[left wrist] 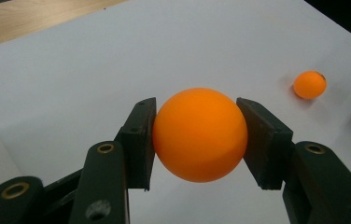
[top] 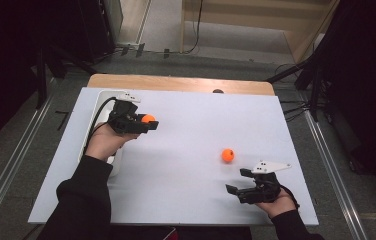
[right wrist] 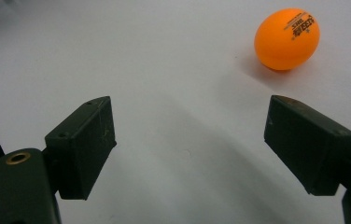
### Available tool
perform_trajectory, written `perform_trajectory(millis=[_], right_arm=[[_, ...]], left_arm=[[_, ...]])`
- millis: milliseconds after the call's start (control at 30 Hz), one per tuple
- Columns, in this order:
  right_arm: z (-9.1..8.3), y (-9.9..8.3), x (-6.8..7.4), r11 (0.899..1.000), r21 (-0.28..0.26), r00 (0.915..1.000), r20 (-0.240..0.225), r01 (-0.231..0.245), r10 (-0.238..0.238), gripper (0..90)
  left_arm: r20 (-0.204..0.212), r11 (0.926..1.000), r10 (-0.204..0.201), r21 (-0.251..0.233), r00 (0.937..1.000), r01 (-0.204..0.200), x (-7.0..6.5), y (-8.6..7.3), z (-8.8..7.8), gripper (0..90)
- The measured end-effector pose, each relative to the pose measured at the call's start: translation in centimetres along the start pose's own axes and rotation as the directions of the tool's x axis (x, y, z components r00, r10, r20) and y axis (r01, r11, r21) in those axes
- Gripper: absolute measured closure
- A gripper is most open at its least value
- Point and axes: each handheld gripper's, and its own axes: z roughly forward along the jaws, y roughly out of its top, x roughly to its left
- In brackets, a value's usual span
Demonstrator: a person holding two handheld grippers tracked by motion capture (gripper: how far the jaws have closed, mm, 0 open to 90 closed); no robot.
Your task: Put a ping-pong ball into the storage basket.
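The tabletop [top: 186,125] carries a white cover sheet, with a wooden edge exposed along the far side. A white box [top: 101,102] lies at the left edge of the sheet, partly under the left hand.

The left gripper [top: 148,122] sits over the left-centre area of the sheet. Its jaws are clamped on the held ball [left wrist: 200,134], one pad touching each side; the ball is clear of the sheet.

The right gripper [top: 238,181] sits at the near right corner. Its jaws stand wide with nothing between them.

The loose ball [top: 228,155] rests on the sheet near the right gripper, just beyond its jaws, black print on top.
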Motion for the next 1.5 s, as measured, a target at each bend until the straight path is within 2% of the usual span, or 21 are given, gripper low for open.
perform_trajectory(millis=[400,867,1500], right_arm=[[0.0,0.0,0.0,1.000,-0.004,1.0000,0.004,0.003,-0.003,14.9],[0.0,0.0,0.0,1.000,-0.003,1.0000,0.004,0.004,-0.004,14.9],[0.1,0.0,0.0,1.000,-0.002,0.9999,-0.002,0.015,-0.015,14.9]], left_arm=[[-0.013,0.9997,-0.025,0.002,0.9996,0.025,1.2,-0.4,-0.7,50.4],[-0.051,0.9994,-0.035,0.001,0.9981,0.036,2.1,-0.7,-1.6,50.3],[-0.098,0.9974,-0.071,-0.013,0.9927,0.071,3.6,-1.5,-2.9,50.3]])
